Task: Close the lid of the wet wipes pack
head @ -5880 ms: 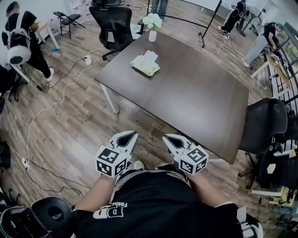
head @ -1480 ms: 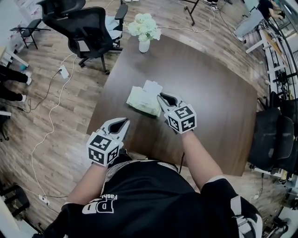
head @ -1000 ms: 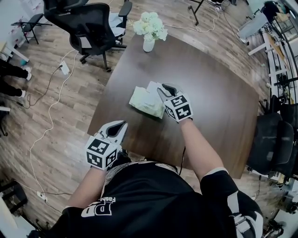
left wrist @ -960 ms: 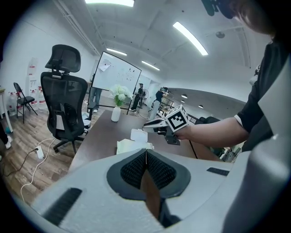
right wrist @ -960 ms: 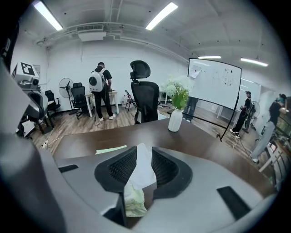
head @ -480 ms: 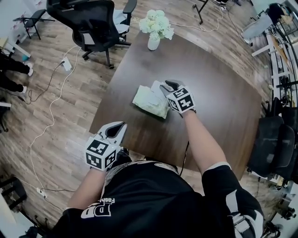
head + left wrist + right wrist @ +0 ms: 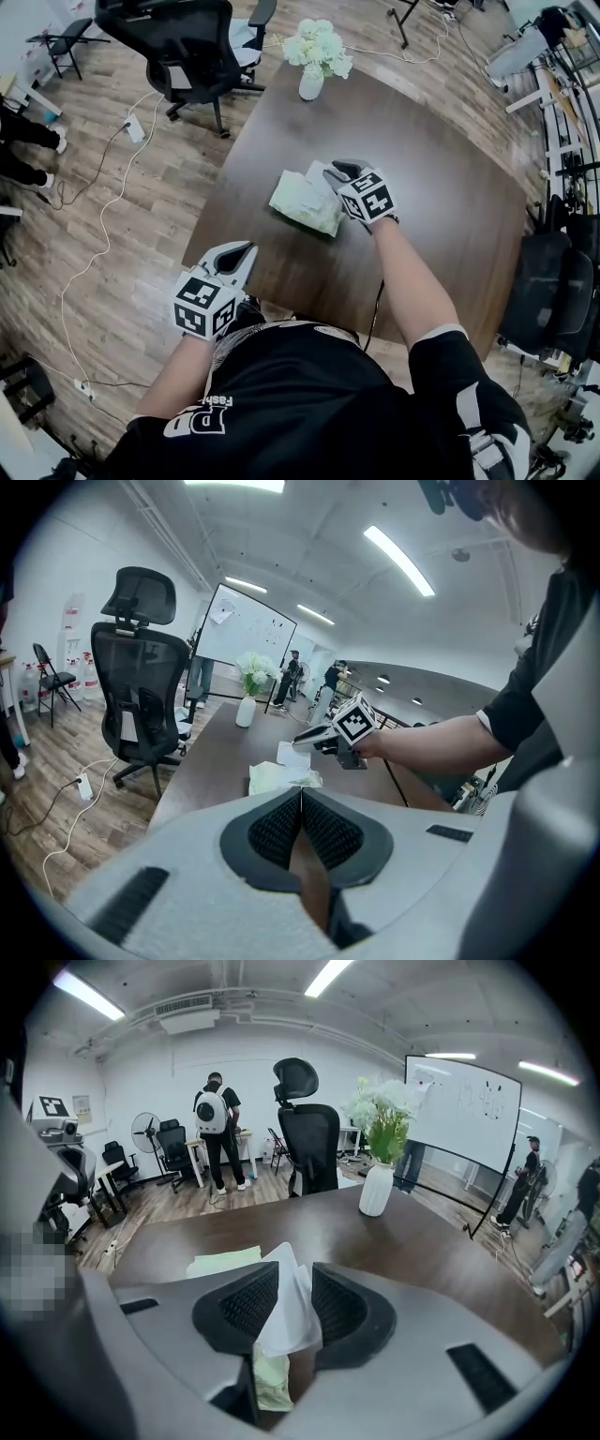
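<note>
Two ribbed black fingers [image 7: 246, 1302] straddle the soft green pack's [image 7: 225, 1262] upright white lid [image 7: 284, 1293].

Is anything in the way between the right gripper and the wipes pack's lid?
Nothing visible does. The right gripper has just been opening its jaws, and the upright white flap of the wet wipes pack stands between them, unpinched.

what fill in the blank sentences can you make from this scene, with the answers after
1. The wet wipes pack lies ___ the table.
2. The shut jaws of the left gripper hold ___.
3. The vase holds white ___.
4. The office chair is ___ in colour.
Missing words: on; nothing; flowers; black
</note>
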Demonstrator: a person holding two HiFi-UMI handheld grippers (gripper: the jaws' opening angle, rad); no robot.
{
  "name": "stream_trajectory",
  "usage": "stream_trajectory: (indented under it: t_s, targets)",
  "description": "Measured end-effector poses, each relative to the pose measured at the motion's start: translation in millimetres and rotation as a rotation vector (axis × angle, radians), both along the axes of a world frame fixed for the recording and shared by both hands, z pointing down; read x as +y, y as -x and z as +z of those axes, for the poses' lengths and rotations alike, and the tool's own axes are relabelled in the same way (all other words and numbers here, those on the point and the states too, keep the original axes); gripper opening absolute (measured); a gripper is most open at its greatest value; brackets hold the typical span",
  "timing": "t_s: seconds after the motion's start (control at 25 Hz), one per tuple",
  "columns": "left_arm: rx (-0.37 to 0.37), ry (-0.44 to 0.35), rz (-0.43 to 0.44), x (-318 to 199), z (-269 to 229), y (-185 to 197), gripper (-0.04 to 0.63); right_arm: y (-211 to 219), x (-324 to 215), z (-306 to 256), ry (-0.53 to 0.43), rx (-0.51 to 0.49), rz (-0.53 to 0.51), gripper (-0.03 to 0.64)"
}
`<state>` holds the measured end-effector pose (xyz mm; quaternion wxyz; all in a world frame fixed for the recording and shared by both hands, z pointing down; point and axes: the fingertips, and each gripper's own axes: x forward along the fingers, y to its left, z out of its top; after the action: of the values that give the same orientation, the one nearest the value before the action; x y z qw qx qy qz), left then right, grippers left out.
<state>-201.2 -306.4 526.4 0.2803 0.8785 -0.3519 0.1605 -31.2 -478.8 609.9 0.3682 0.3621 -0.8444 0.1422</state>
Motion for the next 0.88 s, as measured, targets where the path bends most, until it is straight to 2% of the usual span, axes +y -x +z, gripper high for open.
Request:
stream_trajectory:
  t_s: [0.88]
  targets:
    - [0.01,-0.038,0.029,8.8,-12.0,-6.3,0.02,19.7,42.6,-25.5,-0.025,-0.006,-0.073,0.026]
